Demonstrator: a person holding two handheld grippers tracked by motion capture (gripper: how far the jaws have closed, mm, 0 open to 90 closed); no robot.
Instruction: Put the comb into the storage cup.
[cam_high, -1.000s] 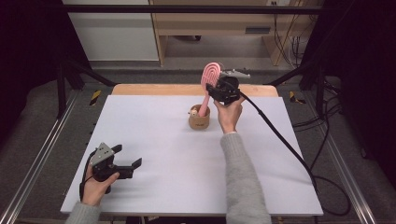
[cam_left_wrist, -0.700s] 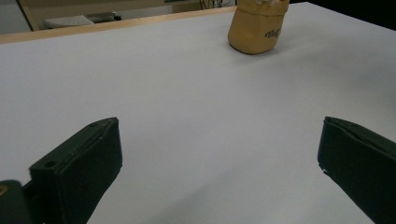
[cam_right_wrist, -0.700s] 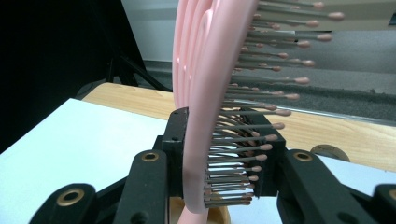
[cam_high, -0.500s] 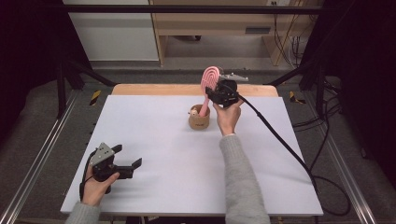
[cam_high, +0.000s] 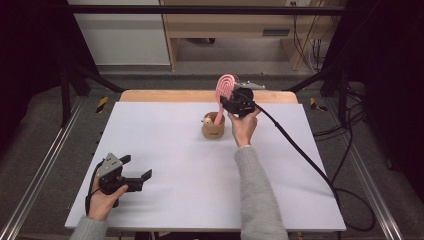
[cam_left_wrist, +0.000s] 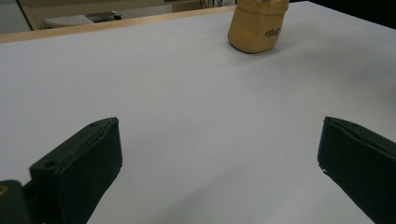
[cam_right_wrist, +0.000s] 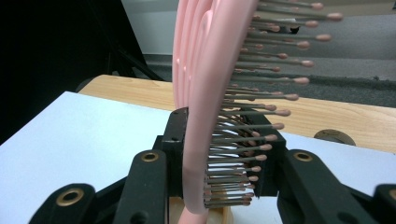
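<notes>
— Pink plastic is seen at the far edge of the white table (cam_high: 200, 200); what is gripped there?

— A pink plastic hairbrush with metal bristles tipped in pink (cam_high: 223, 92) is pinched by the right gripper (cam_high: 235, 101). In the right gripper view the black jaws are pressed against the brush head (cam_right_wrist: 205, 116) from both sides, one on its smooth back, the other among the bristles.

— Where is the brush placed?

— It is held upright, head at the top, near the middle of the table's far edge. Its handle is lowered into a small round tan wooden cup (cam_high: 213, 126), which stands on the table just beside the right hand (cam_high: 243, 125).

— And the other gripper?

— The left gripper (cam_high: 137, 176) is held low near the table's near left corner, well apart from the cup. Its jaws are spread wide, with bare table seen between them in the left gripper view, and the cup (cam_left_wrist: 257, 25) is seen far ahead.
</notes>
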